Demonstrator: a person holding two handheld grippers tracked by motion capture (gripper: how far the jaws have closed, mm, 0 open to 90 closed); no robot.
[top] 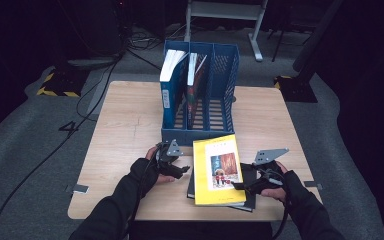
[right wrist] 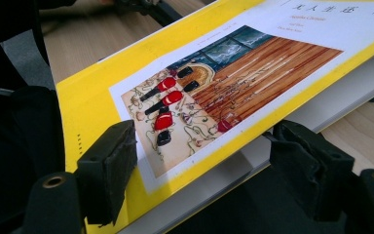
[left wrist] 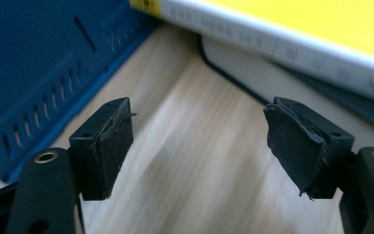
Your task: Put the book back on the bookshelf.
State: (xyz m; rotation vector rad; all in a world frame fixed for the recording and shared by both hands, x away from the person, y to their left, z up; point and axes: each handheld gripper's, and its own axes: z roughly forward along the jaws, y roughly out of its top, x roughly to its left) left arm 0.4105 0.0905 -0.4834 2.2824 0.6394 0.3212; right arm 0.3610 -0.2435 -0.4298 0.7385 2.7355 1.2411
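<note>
Bare wood lies open on the table (top: 125, 125) left of the blue file rack (top: 200, 131), and a narrower strip to its right. The rack blocks the middle; its 2 left slots hold upright books (top: 172, 85), the right slot is free. In front, the yellow book (top: 217, 170) lies on a dark book (top: 247, 192), filling the near centre. Between the stack and the rack, a gap of wood opens ahead of the left gripper (left wrist: 199, 141), jaws apart

A blue file rack (top: 200, 95) holds two upright books (top: 172, 85).
</note>
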